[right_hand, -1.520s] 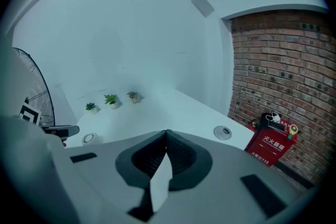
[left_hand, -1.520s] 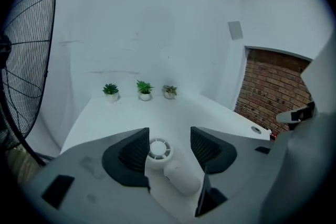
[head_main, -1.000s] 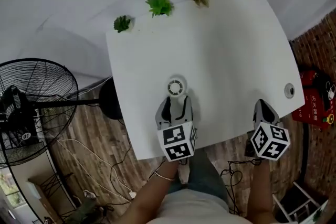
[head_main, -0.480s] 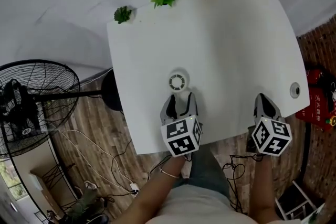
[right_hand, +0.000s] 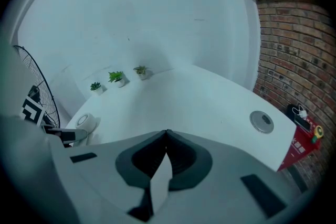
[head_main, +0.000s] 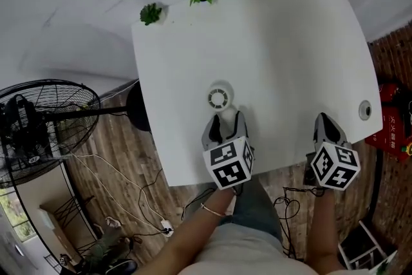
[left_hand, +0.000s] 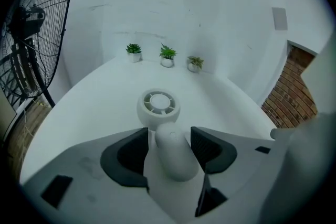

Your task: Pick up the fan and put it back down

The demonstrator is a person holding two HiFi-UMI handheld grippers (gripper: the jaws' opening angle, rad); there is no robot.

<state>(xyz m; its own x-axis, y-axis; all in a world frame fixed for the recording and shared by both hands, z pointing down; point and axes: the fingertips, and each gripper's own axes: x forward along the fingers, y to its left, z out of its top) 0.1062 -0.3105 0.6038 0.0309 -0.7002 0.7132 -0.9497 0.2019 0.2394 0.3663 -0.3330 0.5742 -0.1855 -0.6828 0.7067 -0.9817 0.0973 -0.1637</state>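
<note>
**At the table's near edge: fan handle lay in the left jaws**

In the head view, the fan lay on the white table, round head away from the person and handle pointing back into the left gripper. The right gripper sat well apart at the table's right edge.

In the left gripper view, the left gripper had its pads closed on both sides of the handle. The fan ran straight ahead along the jaws, and its head seemed to rest on the table.

In the right gripper view, the right gripper had its jaws together on nothing, and the fan lay far to its left. A lift looked to be the left gripper's job.
</note>
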